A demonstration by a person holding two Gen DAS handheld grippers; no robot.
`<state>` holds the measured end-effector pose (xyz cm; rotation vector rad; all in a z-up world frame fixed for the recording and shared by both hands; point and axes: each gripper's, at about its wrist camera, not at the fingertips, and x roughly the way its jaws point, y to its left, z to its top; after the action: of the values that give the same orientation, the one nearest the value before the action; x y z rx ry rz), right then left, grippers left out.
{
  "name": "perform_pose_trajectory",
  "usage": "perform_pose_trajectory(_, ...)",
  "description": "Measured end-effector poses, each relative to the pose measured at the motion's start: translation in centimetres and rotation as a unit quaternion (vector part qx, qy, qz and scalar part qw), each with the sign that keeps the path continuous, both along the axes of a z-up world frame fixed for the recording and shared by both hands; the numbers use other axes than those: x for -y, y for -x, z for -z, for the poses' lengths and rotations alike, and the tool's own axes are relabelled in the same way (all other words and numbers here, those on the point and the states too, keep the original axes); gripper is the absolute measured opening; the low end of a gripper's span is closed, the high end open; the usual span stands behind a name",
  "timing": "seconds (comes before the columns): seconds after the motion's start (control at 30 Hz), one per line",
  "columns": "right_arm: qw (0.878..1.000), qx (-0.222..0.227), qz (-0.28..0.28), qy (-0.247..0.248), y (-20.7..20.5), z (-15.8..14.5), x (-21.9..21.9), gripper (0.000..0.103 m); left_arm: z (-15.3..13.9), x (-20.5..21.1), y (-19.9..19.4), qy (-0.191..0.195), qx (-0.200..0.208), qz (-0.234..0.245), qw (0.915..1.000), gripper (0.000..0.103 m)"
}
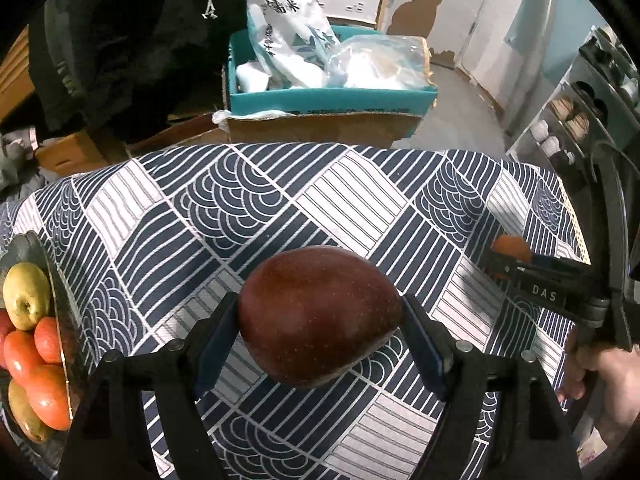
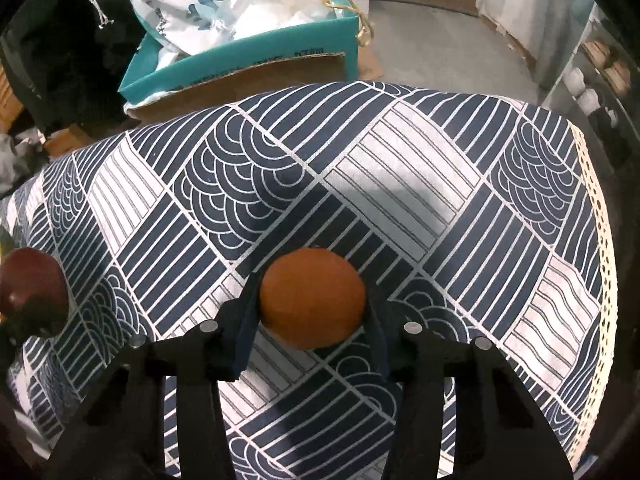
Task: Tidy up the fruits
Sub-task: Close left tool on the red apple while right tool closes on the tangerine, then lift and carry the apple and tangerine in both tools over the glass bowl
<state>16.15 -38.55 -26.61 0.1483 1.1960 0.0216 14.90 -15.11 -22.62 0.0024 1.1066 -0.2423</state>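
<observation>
My left gripper (image 1: 320, 316) is shut on a dark red apple (image 1: 320, 316), held above the patterned tablecloth (image 1: 248, 208). At the left edge sits a glass bowl (image 1: 60, 312) with a yellow-green apple (image 1: 26, 296) and several oranges (image 1: 44, 392). My right gripper (image 2: 312, 304) is shut on an orange (image 2: 312, 304), its pads pressing both sides, low over the tablecloth (image 2: 400, 184). The red apple (image 2: 32, 284) shows at the left edge of the right wrist view. The right gripper and its orange (image 1: 510, 248) appear at the right in the left wrist view, held by a hand (image 1: 608, 384).
Beyond the table's far edge stands a teal box (image 1: 332, 96) full of white bags on a cardboard carton (image 1: 320, 128). A dark garment (image 1: 132, 40) hangs at the back left. A shelf with jars (image 1: 568, 120) stands at the right, past the cloth's edge.
</observation>
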Motion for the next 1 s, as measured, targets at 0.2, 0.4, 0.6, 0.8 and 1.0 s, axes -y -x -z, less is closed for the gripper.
perform_pose_trajectory(0.2,1.000,0.023,0.002,0.014,1.1,-1.7,-0.4,0.046,-1.3,-0.6,0.6,0.001,0.011,0.002,0.9999,0.080)
perform_pose_trajectory(0.4,0.999,0.044,0.005,0.024,2.4,-4.4,-0.8,0.046,-3.2,-0.9,1.3,0.005,0.029,0.003,0.9996,0.080)
perform_pose_trajectory(0.6,0.997,0.066,-0.007,0.043,3.8,-7.3,-1.9,0.046,-5.4,-1.4,2.3,0.010,0.047,0.004,0.9988,0.080)
perform_pose_trajectory(0.8,0.994,0.096,-0.019,0.046,5.0,-10.3,-3.3,0.046,-7.6,-2.1,3.5,0.010,0.067,0.008,0.9976,0.080)
perform_pose_trajectory(1.0,0.990,0.131,-0.039,0.040,6.4,-14.0,-5.0,0.046,-10.0,-3.1,4.8,0.012,0.090,0.009,0.9958,0.080)
